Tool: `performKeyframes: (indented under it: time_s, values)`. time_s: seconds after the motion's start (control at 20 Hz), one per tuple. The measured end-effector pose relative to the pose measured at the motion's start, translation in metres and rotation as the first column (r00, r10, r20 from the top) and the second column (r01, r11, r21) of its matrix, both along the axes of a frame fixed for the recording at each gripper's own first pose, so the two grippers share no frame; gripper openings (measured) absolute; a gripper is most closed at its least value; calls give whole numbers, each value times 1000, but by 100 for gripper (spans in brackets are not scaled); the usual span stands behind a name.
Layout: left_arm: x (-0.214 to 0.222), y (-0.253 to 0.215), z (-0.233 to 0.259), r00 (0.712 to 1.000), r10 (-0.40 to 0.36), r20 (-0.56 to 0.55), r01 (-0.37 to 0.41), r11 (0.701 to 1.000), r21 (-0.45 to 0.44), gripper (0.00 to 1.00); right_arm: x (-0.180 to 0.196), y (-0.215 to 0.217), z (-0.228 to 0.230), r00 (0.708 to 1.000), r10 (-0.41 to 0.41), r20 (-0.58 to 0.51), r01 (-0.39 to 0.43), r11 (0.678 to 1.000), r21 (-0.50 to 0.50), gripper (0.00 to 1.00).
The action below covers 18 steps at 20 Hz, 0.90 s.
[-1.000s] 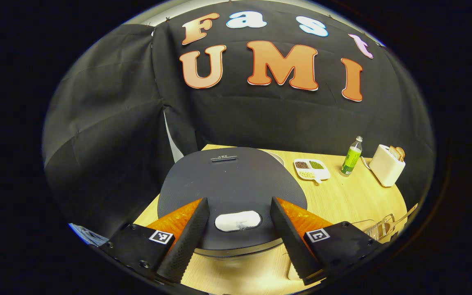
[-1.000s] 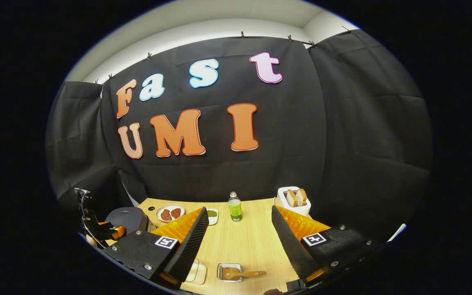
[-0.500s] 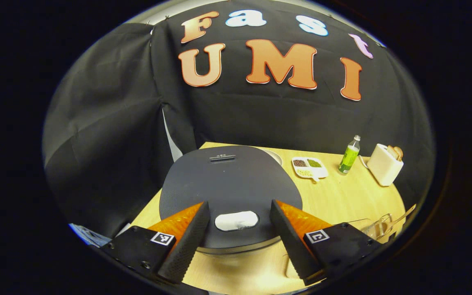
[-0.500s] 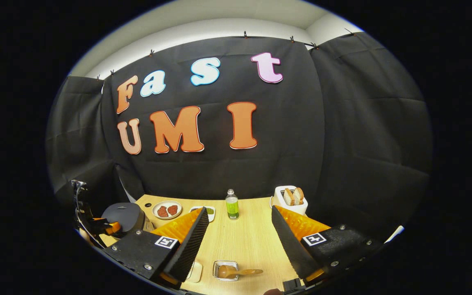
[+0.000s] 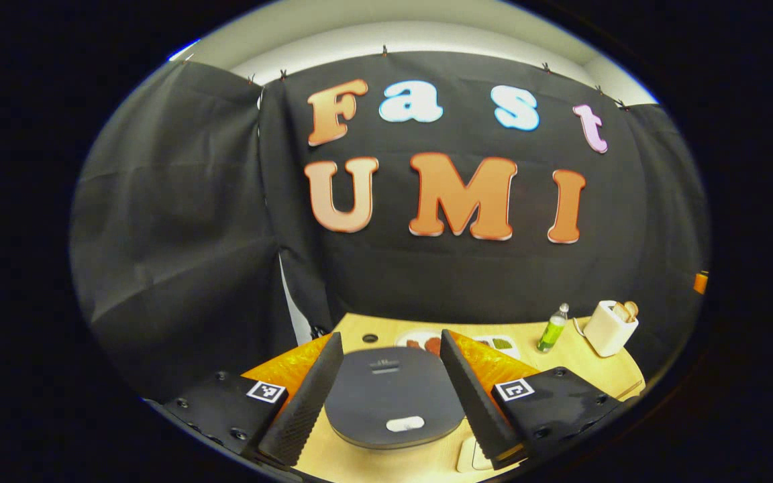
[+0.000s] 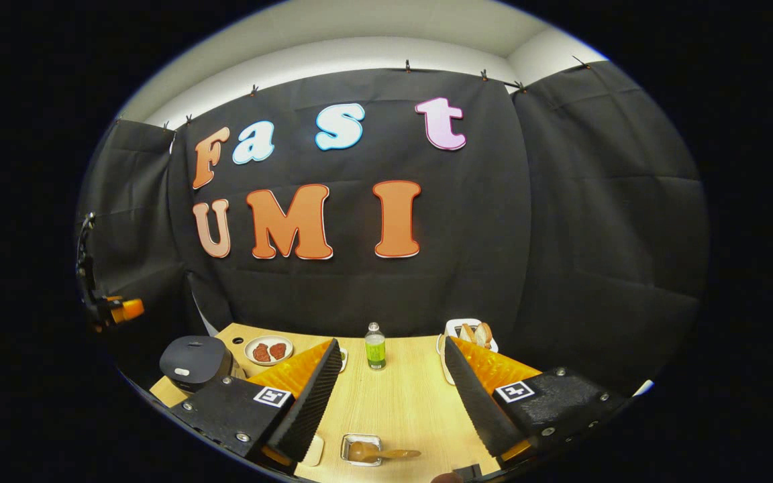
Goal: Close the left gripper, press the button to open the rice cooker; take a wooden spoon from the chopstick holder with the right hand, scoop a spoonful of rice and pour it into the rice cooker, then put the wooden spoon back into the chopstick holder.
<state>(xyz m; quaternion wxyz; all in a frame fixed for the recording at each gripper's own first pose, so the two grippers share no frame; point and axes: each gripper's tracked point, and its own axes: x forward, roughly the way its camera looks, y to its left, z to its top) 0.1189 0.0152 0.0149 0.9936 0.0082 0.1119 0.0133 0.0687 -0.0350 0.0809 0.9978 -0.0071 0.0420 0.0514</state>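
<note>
Left gripper view: left gripper (image 5: pixel 386 382), jaws wide, apparently well above closed rice cooker (image 5: pixel 393 392); button (image 5: pixel 405 424) straight below.

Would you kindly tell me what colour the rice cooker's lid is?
Dark grey; the lid shows best in the left gripper view.

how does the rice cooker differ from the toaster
The rice cooker is dark, low and rounded, lid shut; the toaster is pale, taller and boxy, with bread slices poking from its top. The cooker sits at the table's left end, the toaster at the far right. Both stand on the wooden table.
</note>
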Motion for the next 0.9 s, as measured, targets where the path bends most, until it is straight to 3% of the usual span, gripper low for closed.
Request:
performKeyframes:
  time_s: [0.15, 0.2, 0.35, 0.4, 0.45, 0.5, 0.7, 0.75, 0.9]
  values:
    - [-14, 6, 67, 996, 16, 92, -14, 1000, -24, 100, -2, -1, 23, 999, -2, 42, 2, 1000, -2, 95]
    - [-19, 3, 84, 993, 14, 120, -10, 999, -34, 94, -3, -1, 31, 998, -2, 57, 2, 1000, 1, 95]
    - [-38, 6, 129, 980, 11, 199, -8, 1000, -15, 98, -8, 0, 52, 995, 6, 97, -7, 1000, 10, 95]
    - [-42, 6, 138, 976, 7, 218, -6, 1000, -4, 100, -10, 0, 58, 994, 8, 108, -9, 1000, 10, 100]
    - [-45, 7, 146, 972, 2, 237, -2, 1000, 0, 100, -12, -4, 63, 993, 6, 119, -7, 1000, 10, 95]
    - [-49, 7, 151, 967, 6, 254, -6, 1000, 0, 100, -13, -7, 68, 992, 4, 130, -5, 1000, 11, 100]
    - [-60, 7, 152, 960, 29, 279, -24, 999, -22, 100, -15, -10, 67, 990, 1, 139, -2, 1000, 7, 100]
    - [-61, 7, 151, 960, 33, 279, -28, 999, -24, 100, -16, -13, 65, 991, 1, 134, -1, 1000, 4, 95]
    - [-65, 9, 146, 960, 39, 276, -32, 999, -30, 100, -17, -15, 62, 992, 1, 127, 0, 1000, -6, 100]
